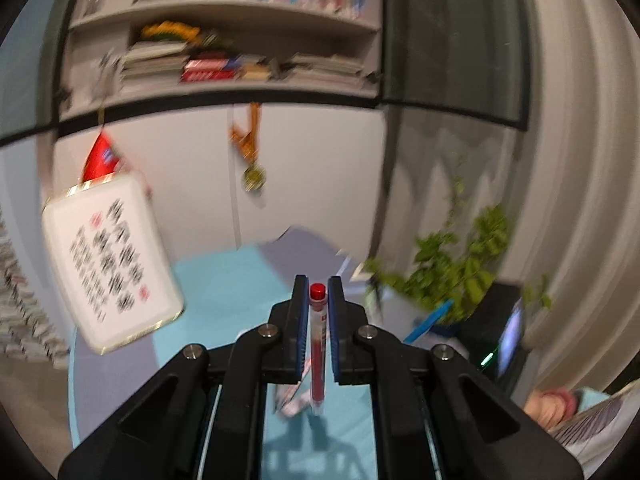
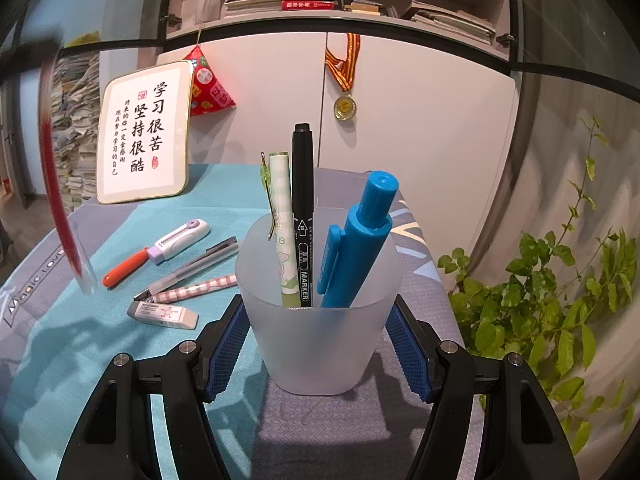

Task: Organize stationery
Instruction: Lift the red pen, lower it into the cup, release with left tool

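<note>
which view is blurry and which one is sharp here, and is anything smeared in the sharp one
Left wrist view: the background is motion-blurred, but the red pen in the left gripper stays crisp. Right wrist view: sharp on the frosted cup and marker, except one red streak smeared at the left edge.

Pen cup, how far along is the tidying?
Done: the pen cup holds a black marker, a green pen and a blue marker. In hand: the left hand-held gripper grips a red pen. Left: utility knife, two pens and eraser.
</note>
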